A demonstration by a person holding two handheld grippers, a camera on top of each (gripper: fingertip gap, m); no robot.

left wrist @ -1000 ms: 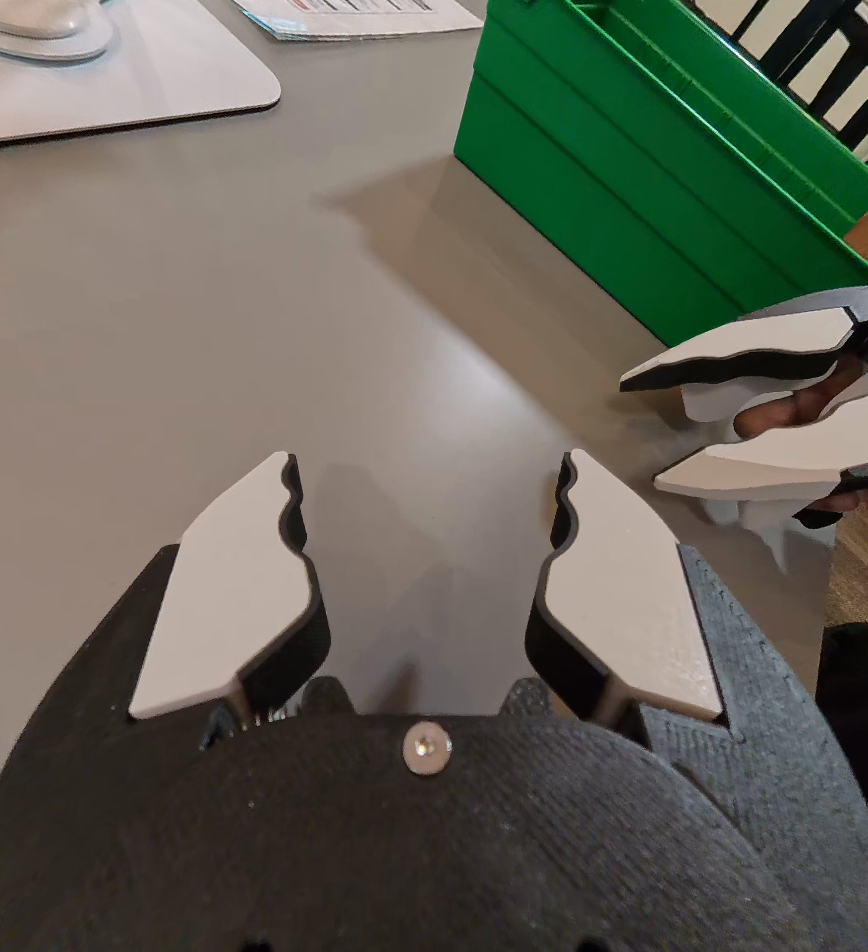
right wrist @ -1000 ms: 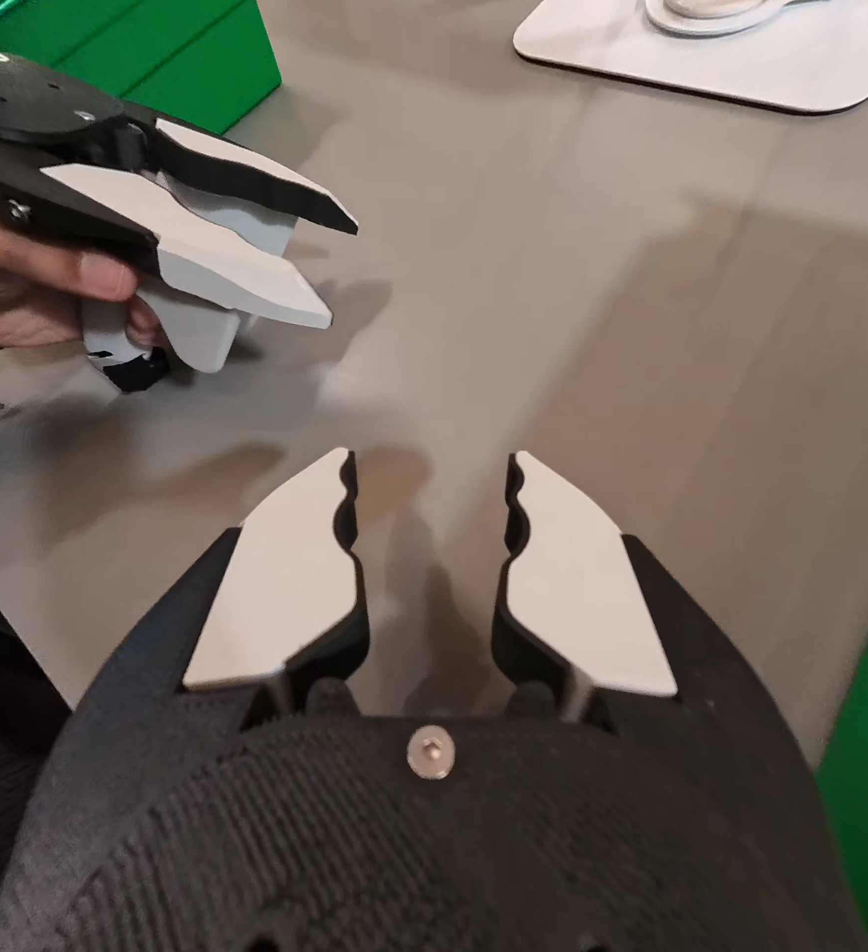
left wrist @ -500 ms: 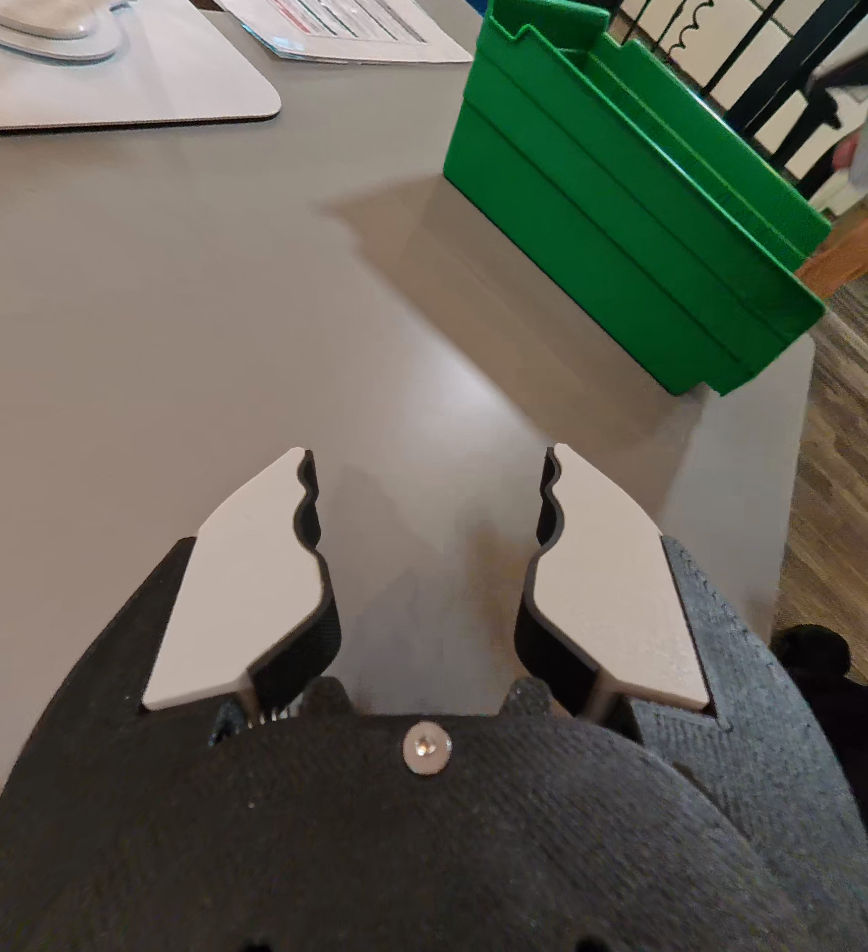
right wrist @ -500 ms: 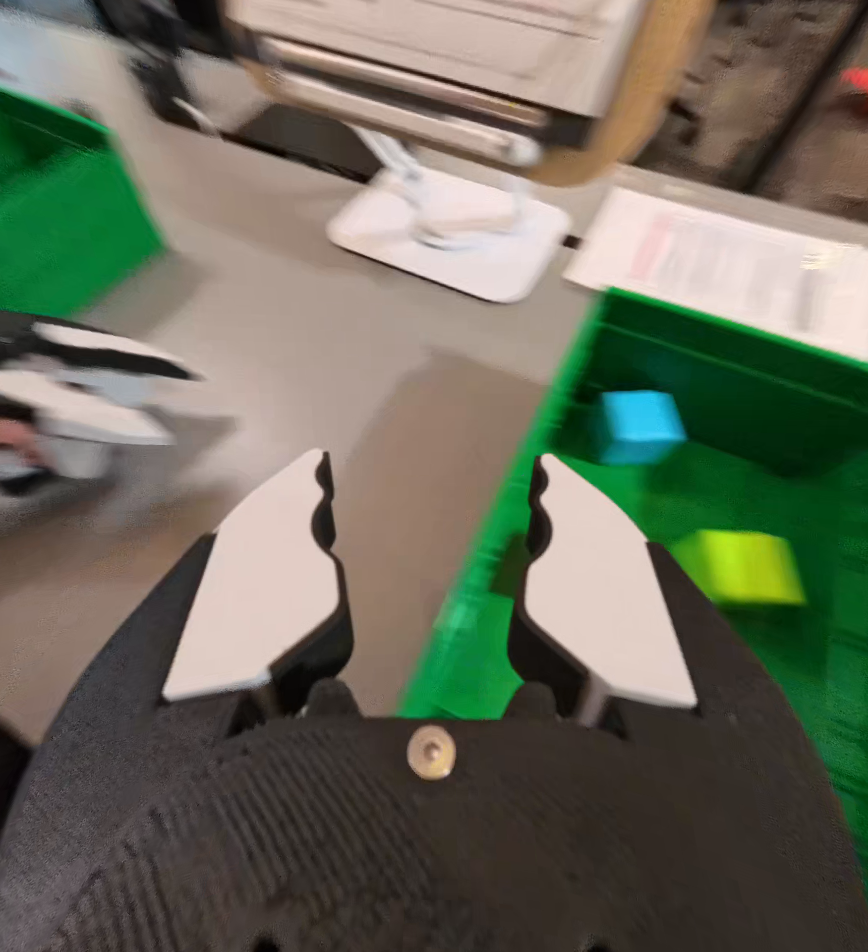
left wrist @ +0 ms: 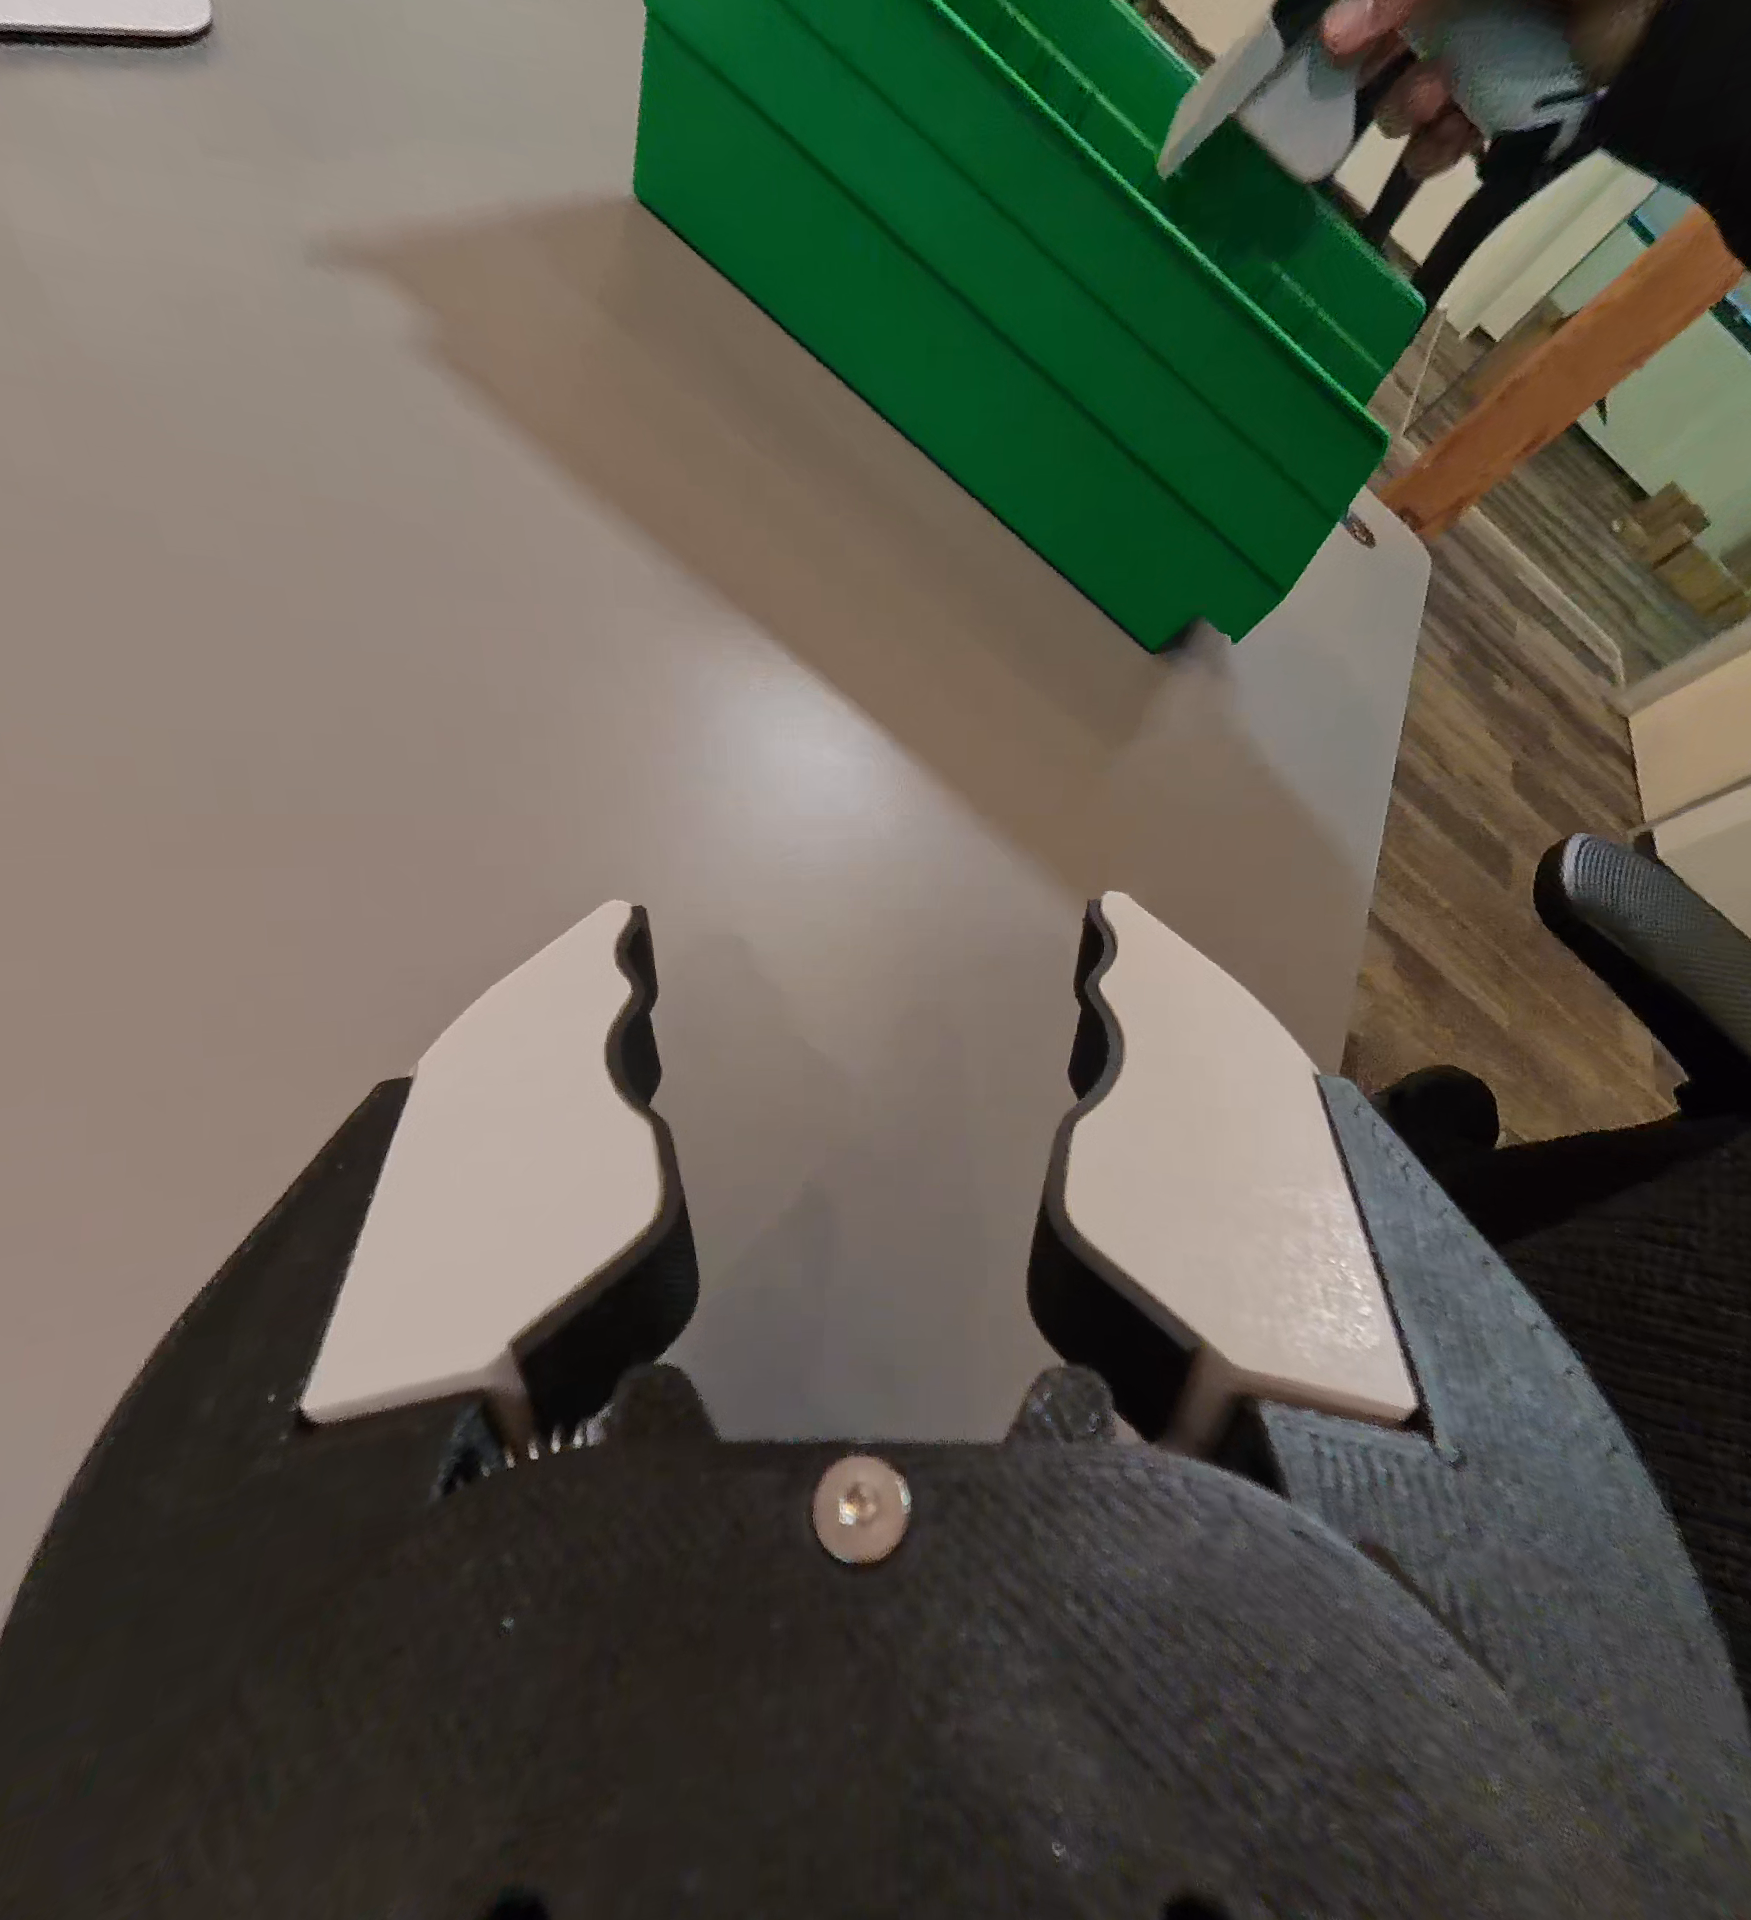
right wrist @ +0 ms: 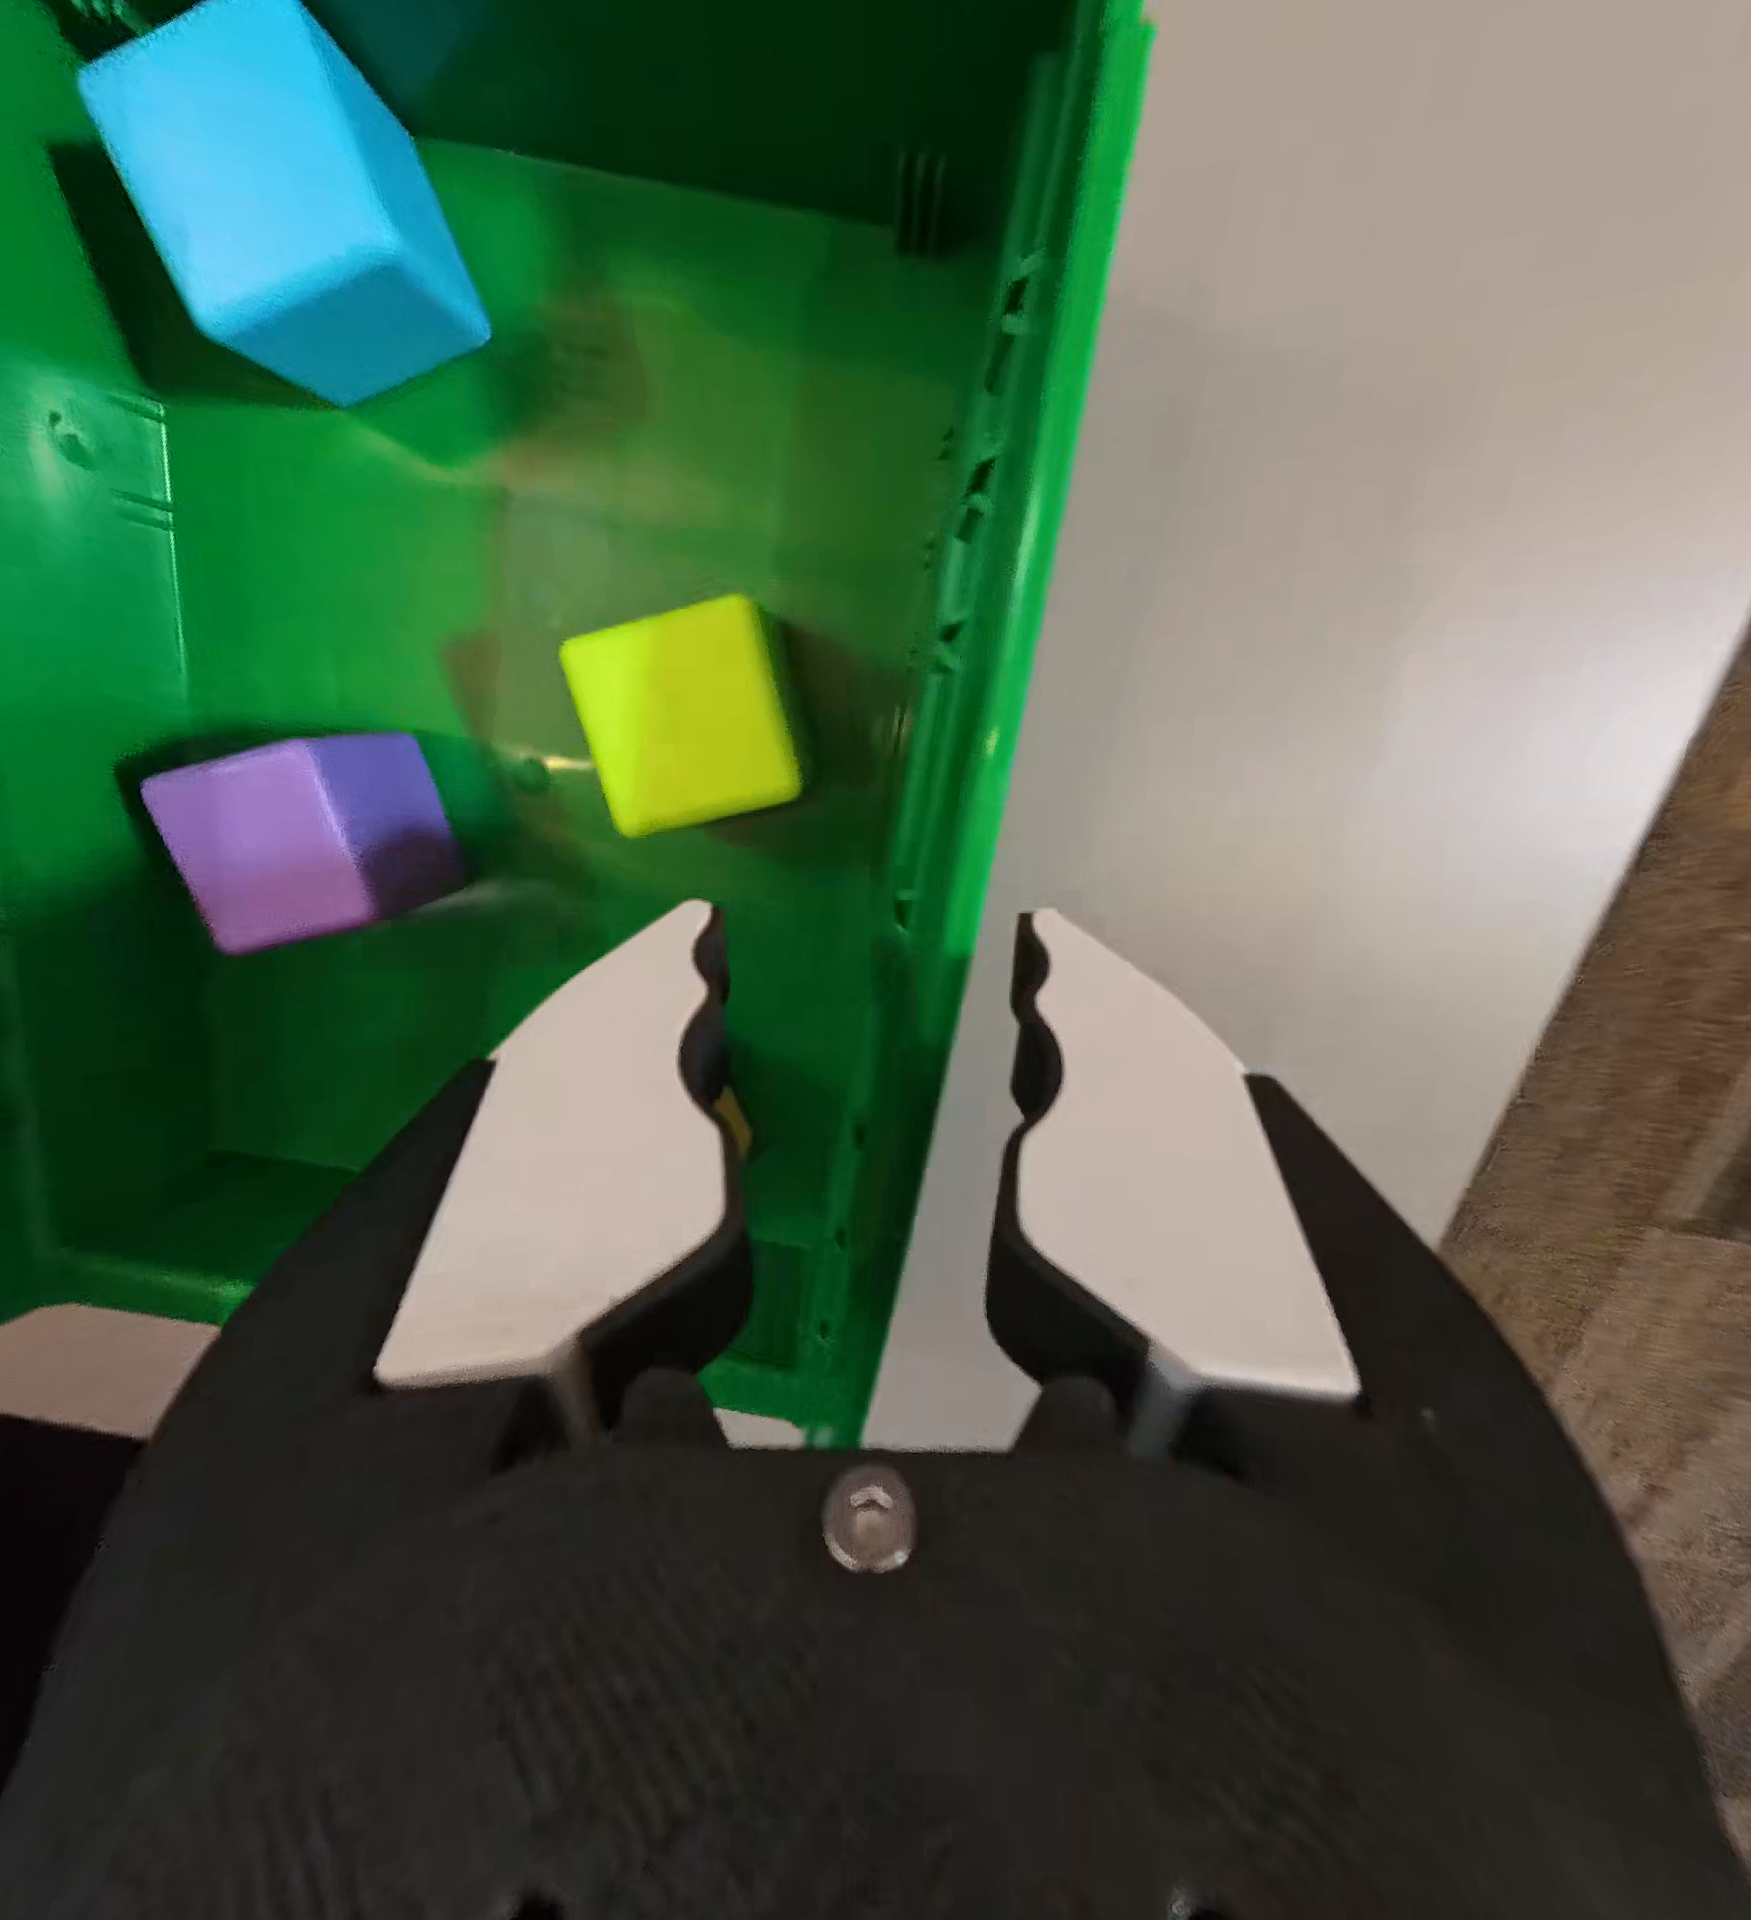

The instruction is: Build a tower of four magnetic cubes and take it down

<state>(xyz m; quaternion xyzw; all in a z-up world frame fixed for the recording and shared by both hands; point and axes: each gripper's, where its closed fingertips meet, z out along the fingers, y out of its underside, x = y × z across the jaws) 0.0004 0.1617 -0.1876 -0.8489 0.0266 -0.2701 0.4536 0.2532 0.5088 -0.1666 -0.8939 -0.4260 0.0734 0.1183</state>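
My right gripper (right wrist: pixel 869 920) is open and empty, held above the right wall of a green bin (right wrist: pixel 1016 582). Inside the bin lie a blue cube (right wrist: pixel 279 197), a lime-green cube (right wrist: pixel 684 717) and a purple cube (right wrist: pixel 289 836); the lime-green one is nearest the fingertips. A small yellowish thing peeks out beside my left finger, mostly hidden. My left gripper (left wrist: pixel 866 914) is open and empty, low over the grey table (left wrist: pixel 331 623). The same green bin (left wrist: pixel 954 312) stands ahead to its right, with the right gripper (left wrist: pixel 1255 94) showing above it.
The table's right edge (left wrist: pixel 1370 883) drops to a wood-pattern floor (left wrist: pixel 1494 831). A black office chair arm (left wrist: pixel 1681 966) stands beside it. A white mat corner (left wrist: pixel 71 16) lies at the far left. A wooden beam (left wrist: pixel 1567 364) stands behind the bin. My hands' fingertips stand some 45 cm from each other. My right gripper is the nearer one to the lime-green cube (right wrist: pixel 684 717): about 5 cm, against 40 cm.
My right gripper has swung from the table beside the left gripper over to above the green bin, now looking down at the cubes. My left gripper has turned slightly right and narrowed a little.
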